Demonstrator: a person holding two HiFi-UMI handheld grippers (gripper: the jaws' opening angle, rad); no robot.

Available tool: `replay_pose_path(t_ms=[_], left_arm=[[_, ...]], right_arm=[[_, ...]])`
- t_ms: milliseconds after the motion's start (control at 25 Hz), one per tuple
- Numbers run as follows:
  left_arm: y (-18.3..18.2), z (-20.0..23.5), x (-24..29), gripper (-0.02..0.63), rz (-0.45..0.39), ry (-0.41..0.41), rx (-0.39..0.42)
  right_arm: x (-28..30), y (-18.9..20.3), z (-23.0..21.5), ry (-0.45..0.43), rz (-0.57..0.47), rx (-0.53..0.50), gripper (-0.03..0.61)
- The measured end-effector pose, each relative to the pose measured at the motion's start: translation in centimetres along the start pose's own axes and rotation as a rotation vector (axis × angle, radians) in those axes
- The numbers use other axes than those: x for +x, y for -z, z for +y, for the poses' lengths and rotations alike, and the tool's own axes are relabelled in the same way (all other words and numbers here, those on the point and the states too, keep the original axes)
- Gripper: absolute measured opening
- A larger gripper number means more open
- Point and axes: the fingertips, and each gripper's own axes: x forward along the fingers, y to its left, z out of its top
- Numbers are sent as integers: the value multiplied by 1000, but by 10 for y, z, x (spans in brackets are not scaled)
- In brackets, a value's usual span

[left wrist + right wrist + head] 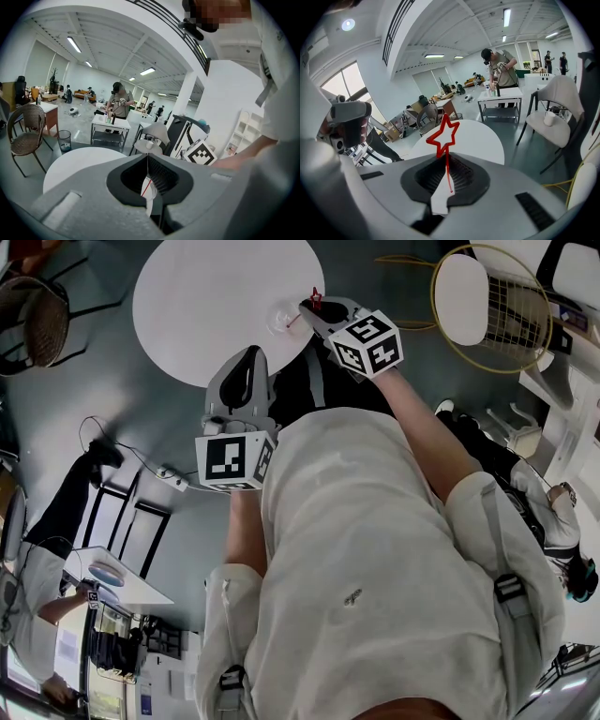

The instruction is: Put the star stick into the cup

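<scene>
A clear cup [281, 317] stands near the right edge of the round white table [206, 296]. My right gripper [315, 307] hovers just right of the cup, shut on the thin red star stick [316, 298]. In the right gripper view the star [445, 133] stands above the closed jaws [446, 159] and the shaft runs down between them. In the head view the stick's lower end slants toward the cup's mouth. My left gripper [247, 357] waits at the table's near edge with its jaws together [148, 157] and nothing held. Cup and stick [147, 186] show through its lower gap.
A wicker chair [33, 320] stands left of the table and a white wire-framed chair [487, 301] right of it. A cable with a power strip [169, 476] lies on the floor. People work at tables [110, 124] farther back in the hall.
</scene>
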Motion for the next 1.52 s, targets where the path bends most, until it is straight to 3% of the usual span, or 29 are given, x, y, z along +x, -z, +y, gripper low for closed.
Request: replay_pose_path(t_ms=[760, 1520], left_arm=[[2, -6, -2, 12, 2, 3, 8], [3, -4, -4, 12, -5, -14, 0]], right_arm=[[-5, 12, -7, 17, 5, 13, 53], [-2, 25, -10, -13, 34, 7, 148]])
